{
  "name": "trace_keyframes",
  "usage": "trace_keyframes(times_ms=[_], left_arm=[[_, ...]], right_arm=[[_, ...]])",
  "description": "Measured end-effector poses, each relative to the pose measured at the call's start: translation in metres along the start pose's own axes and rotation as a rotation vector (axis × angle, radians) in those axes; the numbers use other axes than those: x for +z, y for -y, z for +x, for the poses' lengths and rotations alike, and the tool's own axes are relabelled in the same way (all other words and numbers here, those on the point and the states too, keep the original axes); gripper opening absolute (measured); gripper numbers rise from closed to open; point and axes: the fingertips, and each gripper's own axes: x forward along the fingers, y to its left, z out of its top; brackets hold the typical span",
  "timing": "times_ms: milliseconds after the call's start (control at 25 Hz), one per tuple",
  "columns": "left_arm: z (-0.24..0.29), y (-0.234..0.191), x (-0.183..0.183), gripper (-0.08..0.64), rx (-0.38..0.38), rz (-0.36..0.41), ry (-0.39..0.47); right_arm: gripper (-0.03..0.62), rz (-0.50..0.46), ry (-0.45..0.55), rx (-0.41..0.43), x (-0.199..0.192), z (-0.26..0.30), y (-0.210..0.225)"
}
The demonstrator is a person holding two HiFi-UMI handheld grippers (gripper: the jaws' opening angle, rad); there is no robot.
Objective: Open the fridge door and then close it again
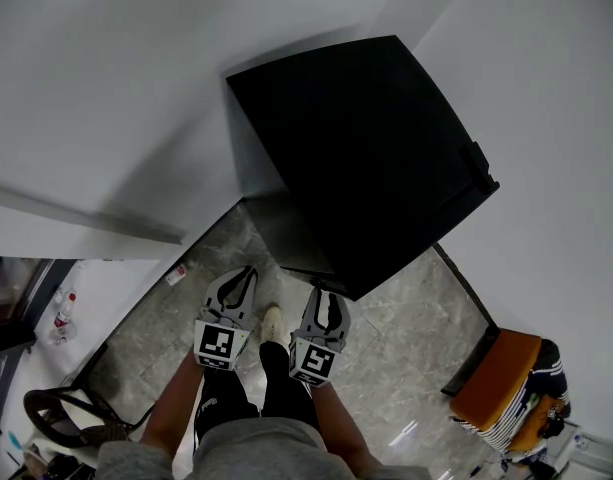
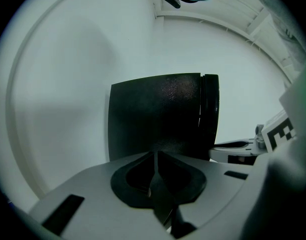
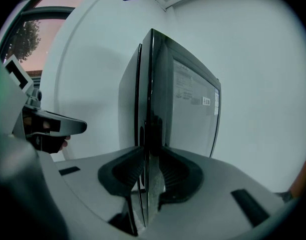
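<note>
The black fridge (image 1: 366, 158) stands on the floor (image 1: 406, 338) in the corner between two white walls (image 1: 136, 88), its door (image 3: 192, 109) closed against the body. Both tools are held side by side near its front, pointing at it. The left tool (image 1: 248, 272) has its jaws pressed together, empty. The right tool (image 1: 326, 292) has its jaws slightly spread, the door's edge lined up in the gap, nothing pinched.
</note>
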Motion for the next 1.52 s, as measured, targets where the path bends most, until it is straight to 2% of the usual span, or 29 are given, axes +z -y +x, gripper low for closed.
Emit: trace_keyframes(times_ms=[280,520,800,920,1120,1360,1520], left_arm=[[-0.006,0.001,0.009,0.026,-0.007,0.009,0.007],[-0.021,-0.003,0.032,0.026,-0.014,-0.015,0.030],[-0.040,0.008,0.077,0.026,-0.070,0.011,0.055],[-0.049,0.016,0.097,0.026,-0.109,0.028,0.072],[-0.061,0.020,0.115,0.026,-0.153,0.051,0.082],[-0.070,0.024,0.133,0.026,-0.207,0.065,0.093],[-0.074,0.027,0.136,0.026,-0.234,0.063,0.090]], right_arm=[[0.112,0.040,-0.019,0.062,0.006,-0.010,0.000],[0.110,0.025,0.032,0.220,0.048,-0.037,-0.021],[0.095,-0.003,0.108,0.257,0.105,-0.059,-0.025],[0.087,0.002,0.146,0.233,0.125,-0.068,-0.025],[0.078,0.015,0.141,0.187,0.151,-0.081,-0.023],[0.064,0.030,0.168,0.138,0.165,-0.097,-0.020],[0.052,0.026,0.179,0.109,0.156,-0.103,-0.014]])
